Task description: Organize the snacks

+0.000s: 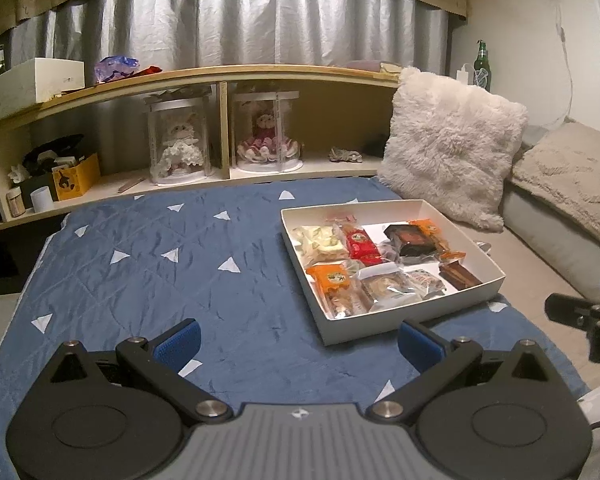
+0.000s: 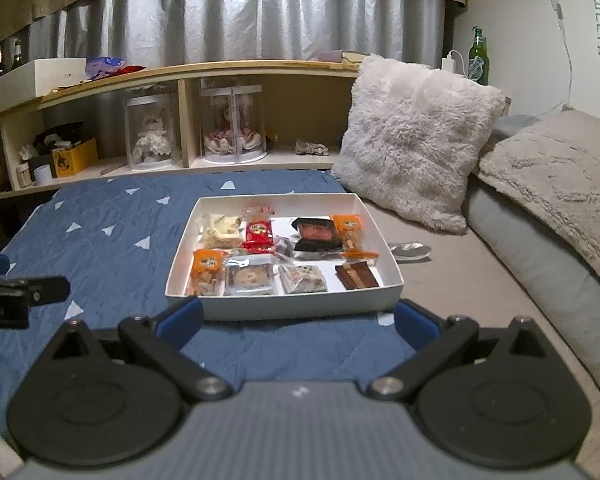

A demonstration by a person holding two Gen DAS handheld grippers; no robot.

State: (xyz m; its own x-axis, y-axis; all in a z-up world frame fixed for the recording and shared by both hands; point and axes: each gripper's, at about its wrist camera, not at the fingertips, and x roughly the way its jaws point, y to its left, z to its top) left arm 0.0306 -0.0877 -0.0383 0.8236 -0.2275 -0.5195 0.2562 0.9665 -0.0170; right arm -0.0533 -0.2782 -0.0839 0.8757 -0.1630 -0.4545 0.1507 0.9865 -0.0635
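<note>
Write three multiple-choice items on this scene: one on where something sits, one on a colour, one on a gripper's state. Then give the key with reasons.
1. Where does the white snack box rest?
A. on the wooden shelf
B. on the blue quilt
C. on top of the fluffy pillow

2. What colour is the wrapper of the packet in the box's near left corner?
A. orange
B. green
C. purple

3. How does the right gripper stand?
A. shut on a snack
B. open and holding nothing
C. shut on the box rim

Key:
1 B: the box lies flat on the blue quilt, with the fluffy pillow behind it to the right and the wooden shelf further back.
2 A: the orange packet sits in the near left corner.
3 B: its blue pads are spread wide, short of the box, with nothing between them.
</note>
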